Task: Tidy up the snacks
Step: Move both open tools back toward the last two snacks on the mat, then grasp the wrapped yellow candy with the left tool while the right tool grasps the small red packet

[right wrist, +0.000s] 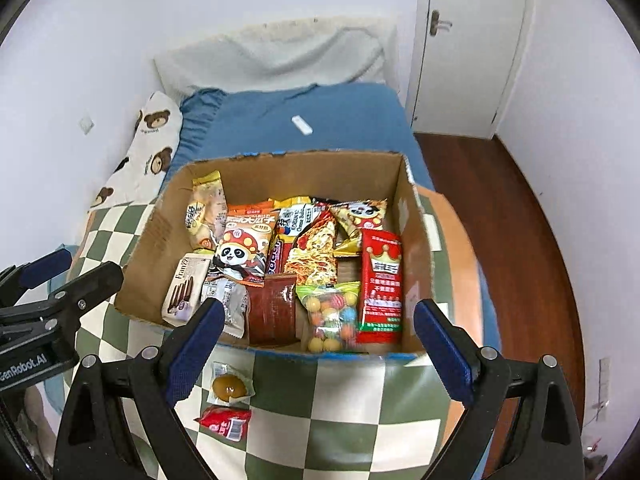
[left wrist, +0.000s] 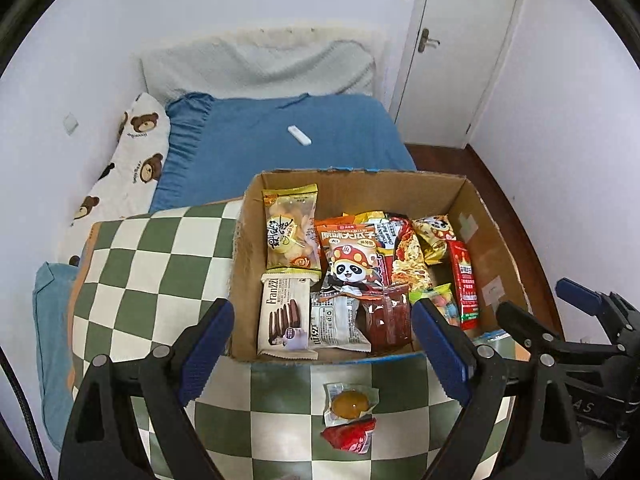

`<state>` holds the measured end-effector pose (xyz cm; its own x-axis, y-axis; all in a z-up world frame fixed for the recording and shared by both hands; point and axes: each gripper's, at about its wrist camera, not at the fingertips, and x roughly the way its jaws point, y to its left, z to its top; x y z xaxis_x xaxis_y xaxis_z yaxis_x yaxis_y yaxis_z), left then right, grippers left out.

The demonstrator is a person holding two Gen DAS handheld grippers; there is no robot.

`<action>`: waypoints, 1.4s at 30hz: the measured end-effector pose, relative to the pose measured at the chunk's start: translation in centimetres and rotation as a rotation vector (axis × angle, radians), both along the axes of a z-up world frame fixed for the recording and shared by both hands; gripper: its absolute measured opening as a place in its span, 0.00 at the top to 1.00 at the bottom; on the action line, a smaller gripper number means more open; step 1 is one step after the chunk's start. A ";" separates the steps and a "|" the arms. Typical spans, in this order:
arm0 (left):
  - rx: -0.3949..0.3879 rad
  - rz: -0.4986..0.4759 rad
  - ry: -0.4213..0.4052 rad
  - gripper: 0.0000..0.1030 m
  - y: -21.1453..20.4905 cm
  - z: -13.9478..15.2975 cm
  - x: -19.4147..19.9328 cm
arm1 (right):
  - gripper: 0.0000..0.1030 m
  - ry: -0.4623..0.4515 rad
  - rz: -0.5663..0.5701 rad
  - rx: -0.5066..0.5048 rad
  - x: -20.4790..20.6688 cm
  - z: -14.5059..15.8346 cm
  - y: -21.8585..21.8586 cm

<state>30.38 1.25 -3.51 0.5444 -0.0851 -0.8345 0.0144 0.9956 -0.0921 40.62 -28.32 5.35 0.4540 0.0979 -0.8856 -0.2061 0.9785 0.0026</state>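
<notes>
Both tongs, left (left wrist: 324, 354) and right (right wrist: 318, 350), hung wide and empty above the cardboard box (right wrist: 416, 240), with the yellow-filled packet (right wrist: 229, 387) and red packet (right wrist: 225, 422) just before it seemingly next to be boxed.

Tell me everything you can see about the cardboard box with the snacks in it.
The cardboard box is plain brown, open at the top, its top edges rough with bits of blue tape. It sits upright on a green and white checked blanket on the bed. It is nearly full of snack packets, some lying flat, some leaning on one another. Neither gripper touches it.
</notes>
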 end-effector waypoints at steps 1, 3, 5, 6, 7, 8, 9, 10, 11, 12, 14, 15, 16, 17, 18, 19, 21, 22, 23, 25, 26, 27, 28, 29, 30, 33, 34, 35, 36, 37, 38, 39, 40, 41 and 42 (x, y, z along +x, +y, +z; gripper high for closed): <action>0.001 0.003 -0.009 0.12 0.0 0.2 -0.5 | 0.05 -0.012 -0.002 0.002 -0.5 0.5 -0.1; -0.003 0.004 -0.022 0.12 0.0 0.7 -1.5 | 0.05 -0.049 -0.007 -0.001 -1.8 1.6 -0.2; -0.007 -0.001 -0.034 0.12 -0.2 1.2 -2.6 | 0.05 -0.080 -0.011 -0.002 -2.8 2.5 -0.4; -0.008 -0.002 -0.041 0.12 -0.3 1.4 -3.1 | 0.05 -0.096 -0.013 -0.001 -3.4 3.0 -0.5; -0.006 -0.006 -0.049 0.12 -0.5 1.6 -3.6 | 0.05 -0.107 -0.015 0.001 -3.9 3.4 -0.5; -0.005 -0.009 -0.054 0.12 -0.6 1.8 -4.1 | 0.05 -0.116 -0.017 0.004 -4.4 3.8 -0.6; -0.003 -0.009 -0.059 0.12 -0.8 2.0 -4.6 | 0.05 -0.125 -0.022 0.008 -4.9 4.1 -0.8; -0.008 -0.006 -0.062 0.12 -0.8 2.2 -5.1 | 0.05 -0.131 -0.025 0.013 -5.2 4.3 -0.8; -0.013 -0.007 -0.062 0.12 -0.9 2.2 -5.4 | 0.05 -0.137 -0.029 0.019 -5.6 4.6 -1.0; -0.019 -0.007 -0.061 0.12 -0.9 2.3 -5.6 | 0.05 -0.143 -0.033 0.026 -6.0 4.9 -1.1; -0.024 0.002 -0.061 0.12 -0.8 2.4 -6.3 | 0.05 -0.143 -0.031 0.052 -6.8 5.1 -1.3; -0.019 0.007 -0.059 0.12 -0.7 2.3 -6.5 | 0.05 -0.133 -0.023 0.071 -7.0 4.9 -1.3; -0.010 0.015 -0.052 0.12 -0.6 2.0 -6.7 | 0.05 -0.104 -0.007 0.100 -7.2 4.3 -1.3; 0.006 0.027 -0.038 0.12 -0.2 1.4 -6.8 | 0.05 -0.075 0.001 0.122 -7.5 3.5 -1.2; 0.017 0.034 -0.026 0.12 0.0 0.9 -6.9 | 0.06 -0.048 0.006 0.139 -7.8 2.6 -1.1; 0.035 0.043 -0.005 0.12 0.3 0.1 -7.0 | 0.10 -0.014 0.017 0.162 -8.0 1.5 -0.9; 0.084 0.059 0.048 0.12 1.0 -1.9 -7.3 | 0.31 0.089 0.049 0.205 -8.2 -1.8 -0.1; 0.104 0.064 0.069 0.12 1.3 -2.9 -7.4 | 0.34 0.137 0.055 0.224 -8.2 -3.3 0.2; 0.131 0.069 0.096 0.12 1.6 -4.1 -7.5 | 0.34 0.188 0.057 0.250 -8.2 -5.2 0.6; 0.184 0.078 0.138 0.12 2.1 -6.1 -7.8 | 0.34 0.273 0.048 0.281 -8.2 -8.7 1.4; 0.205 0.086 0.169 0.12 2.6 -7.4 -8.0 | 0.33 0.320 0.040 0.294 -8.2 -10.9 2.0; 0.215 0.091 0.191 0.12 2.9 -8.3 -8.1 | 0.33 0.353 0.033 0.297 -8.1 -12.4 2.4; 0.225 0.097 0.211 0.12 3.2 -9.1 -8.3 | 0.33 0.390 0.023 0.304 -8.0 -13.9 2.9; 0.234 0.102 0.234 0.12 3.5 -9.9 -8.4 | 0.33 0.441 0.009 0.319 -7.9 -16.1 3.5; 0.239 0.107 0.257 0.12 3.8 -10.8 -8.5 | 0.33 0.462 0.003 0.321 -7.9 -17.3 3.9; 0.249 0.113 0.296 0.12 4.4 -12.0 -8.6 | 0.34 0.497 0.025 0.296 -8.2 -20.6 5.8; 0.245 0.112 0.307 0.12 4.5 -12.4 -8.5 | 0.44 0.486 0.038 0.274 -8.4 -21.0 6.3; 0.237 0.109 0.314 0.12 4.5 -12.6 -8.4 | 0.53 0.463 0.057 0.234 -8.7 -21.1 6.8; 0.228 0.104 0.320 0.12 4.5 -12.8 -8.3 | 0.56 0.452 0.073 0.224 -8.9 -21.0 6.9; 0.218 0.097 0.328 0.12 4.3 -13.1 -8.0 | 0.63 0.436 0.087 0.205 -9.3 -20.7 6.8; 0.204 0.090 0.338 0.12 4.0 -13.3 -7.7 | 0.65 0.421 0.092 0.187 -9.5 -20.4 6.4; 0.180 0.081 0.346 0.12 3.6 -13.5 -7.3 | 0.66 0.409 0.092 0.176 -9.8 -20.1 6.0; 0.158 0.072 0.352 0.12 3.1 -13.7 -7.0 | 0.67 0.392 0.083 0.168 -10.1 -19.6 4.9; 0.134 0.061 0.360 0.12 2.5 -14.0 -6.6 | 0.67 0.382 0.075 0.161 -10.1 -19.3 4.3; 0.111 0.048 0.367 0.12 2.0 -14.3 -6.2 | 0.67 0.370 0.060 0.152 -10.3 -18.8 3.1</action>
<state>24.23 3.20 -17.82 0.2087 0.0346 -0.9774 -0.0463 0.9986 0.0255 30.36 -25.19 -13.48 0.0966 0.2566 -0.9617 -0.2206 0.9477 0.2307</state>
